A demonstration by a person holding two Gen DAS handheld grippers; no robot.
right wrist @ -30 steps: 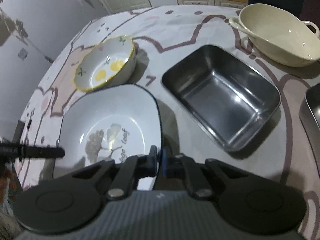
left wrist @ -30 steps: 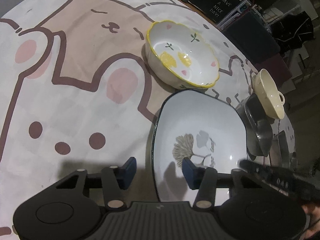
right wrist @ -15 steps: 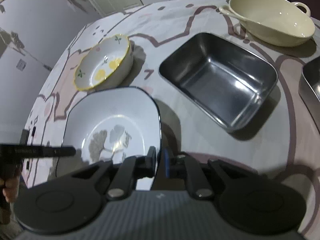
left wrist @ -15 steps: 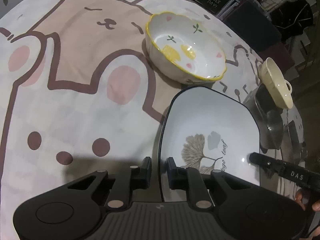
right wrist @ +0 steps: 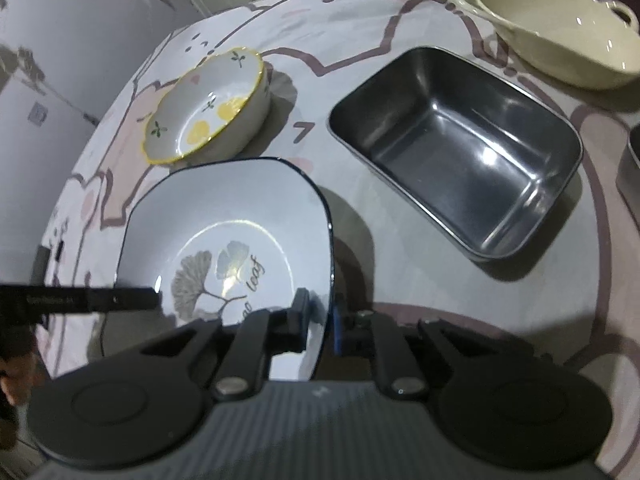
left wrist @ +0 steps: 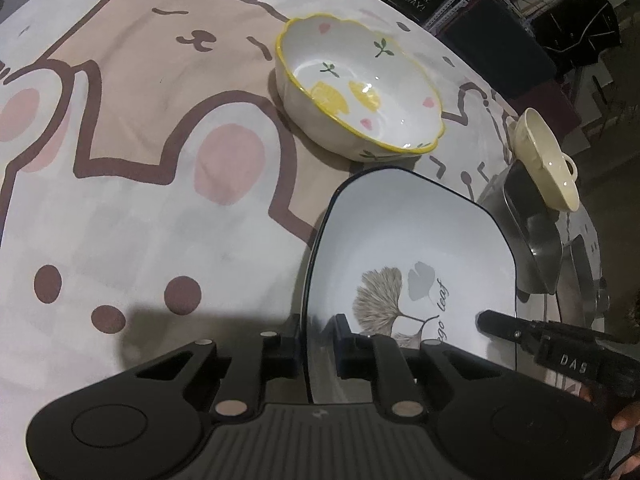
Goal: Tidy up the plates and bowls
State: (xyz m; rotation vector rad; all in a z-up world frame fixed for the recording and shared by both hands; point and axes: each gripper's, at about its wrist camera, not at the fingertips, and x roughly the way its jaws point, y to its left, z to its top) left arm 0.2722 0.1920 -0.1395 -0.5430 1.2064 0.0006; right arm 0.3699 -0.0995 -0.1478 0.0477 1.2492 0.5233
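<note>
Clamping down now, the left gripper (left wrist: 316,350) has its jaws pinching the dark rim of the square plate (left wrist: 404,240), where a second ago those jaws stood spread wide, one finger inside the plate and one outside on the cloth. On the plate's opposite edge, the right gripper (right wrist: 320,320) is pinching the rim (right wrist: 330,240) as well, one finger over the white face and its blue pad (right wrist: 338,330) beneath; its jaws have eased slightly wider than they were a second ago, seemingly settling on the rim's thickness, though neither view shows how firmly the pads bear. So the big change: the plate now has a grip on both sides instead of one. It sits on the bear-print tablecloth (left wrist: 140,184), and whether it has come off the cloth yet I cannot tell. The scalloped yellow-rimmed bowl (left wrist: 360,88) stands just beyond the plate's far corner, apart from it; the steel tray (right wrist: 456,152) lies beside the plate on the right gripper's side, and the cream handled bowl (right wrist: 556,28) sits further out, past the tray. With both edges held, a level two-handed lift looks like the next step.
</note>
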